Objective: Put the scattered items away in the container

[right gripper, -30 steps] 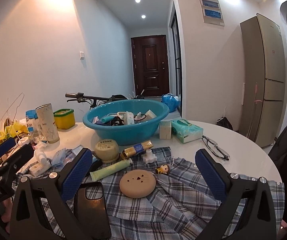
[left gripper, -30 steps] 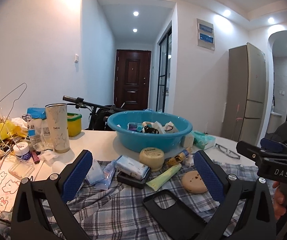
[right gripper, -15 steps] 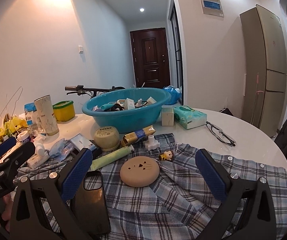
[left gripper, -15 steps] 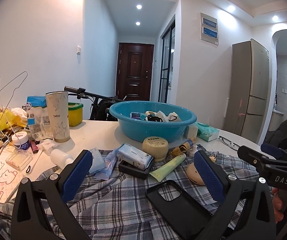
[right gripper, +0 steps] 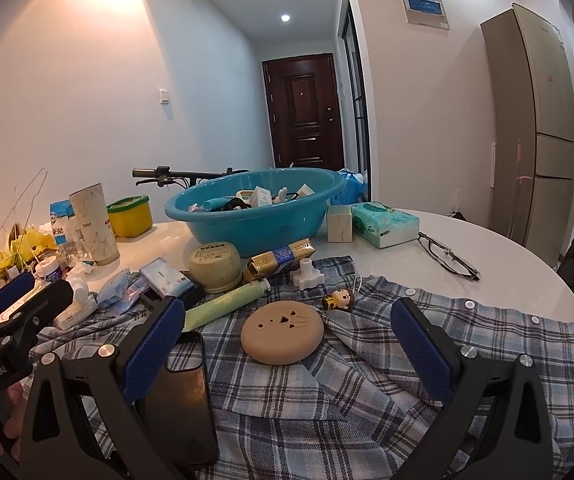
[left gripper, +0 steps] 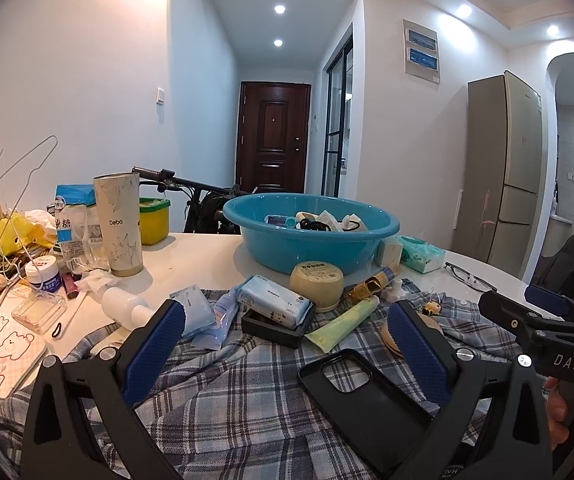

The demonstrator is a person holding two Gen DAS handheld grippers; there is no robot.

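Now choosing the next pick: right gripper (right gripper: 287, 344) spread wide, empty, round tan puck (right gripper: 282, 332) between fingers (left gripper (left gripper: 287, 344) likewise released); needs lowering, closing, carrying to blue basin (right gripper: 255, 216).

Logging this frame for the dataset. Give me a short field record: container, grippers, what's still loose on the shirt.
container: blue basin, upright on the white table, already holding small items
left gripper: open, empty, above the plaid shirt
right gripper: open, empty, tan round case between its fingers' line of sight
loose on shirt: black phone case, green tube, small figurine
off shirt: glasses, tissue pack
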